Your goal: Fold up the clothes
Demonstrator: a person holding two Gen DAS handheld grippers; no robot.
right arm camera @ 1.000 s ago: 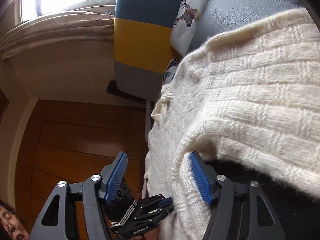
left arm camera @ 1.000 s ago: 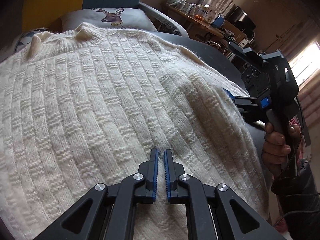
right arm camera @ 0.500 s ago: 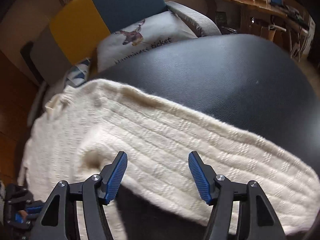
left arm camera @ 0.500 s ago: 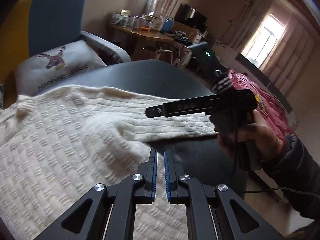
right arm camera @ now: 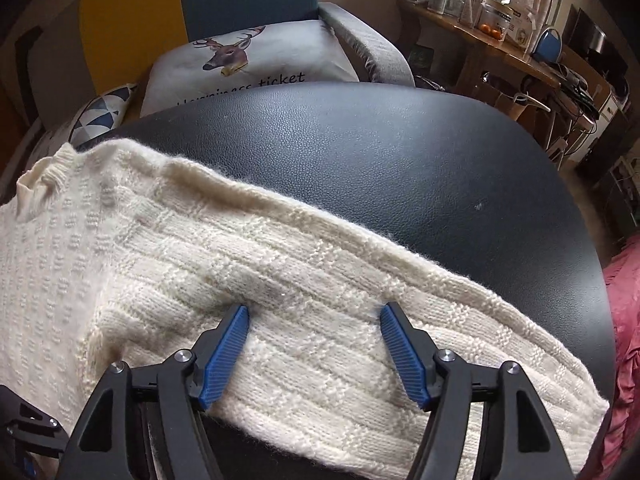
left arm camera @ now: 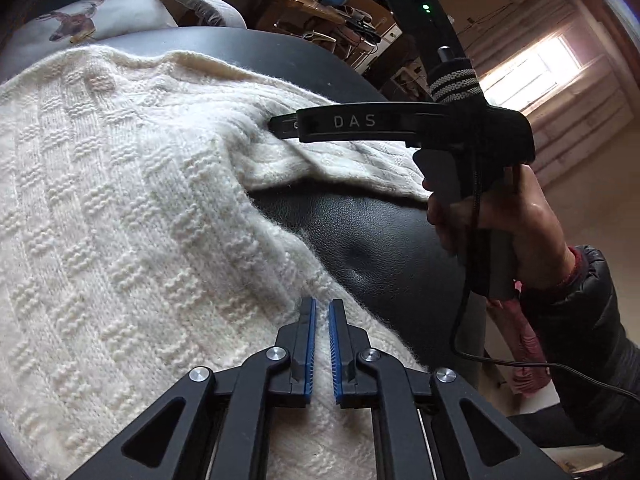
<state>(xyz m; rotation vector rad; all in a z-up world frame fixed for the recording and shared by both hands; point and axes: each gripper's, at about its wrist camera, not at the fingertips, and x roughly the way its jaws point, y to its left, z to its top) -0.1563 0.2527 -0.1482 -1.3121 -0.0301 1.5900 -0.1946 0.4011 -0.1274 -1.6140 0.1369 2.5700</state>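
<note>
A cream knit sweater lies spread on a black leather table. Its right sleeve stretches flat across the table toward the cuff, and the collar is at the far left. My left gripper is shut with nothing between its blue pads, just above the sweater's side edge. My right gripper is open, and its fingers rest on the middle of the sleeve. The left wrist view shows the right gripper side-on, pressing into the sleeve, held by a hand.
An armchair with a deer-print cushion stands behind the table. A wooden side table full of jars and cables is at the back right. Pink fabric lies past the table's right edge.
The right gripper swung from the sweater's left side to above the sleeve, then came down onto it, staying open. The left gripper stayed shut while moving from the sweater's middle toward its right edge.
</note>
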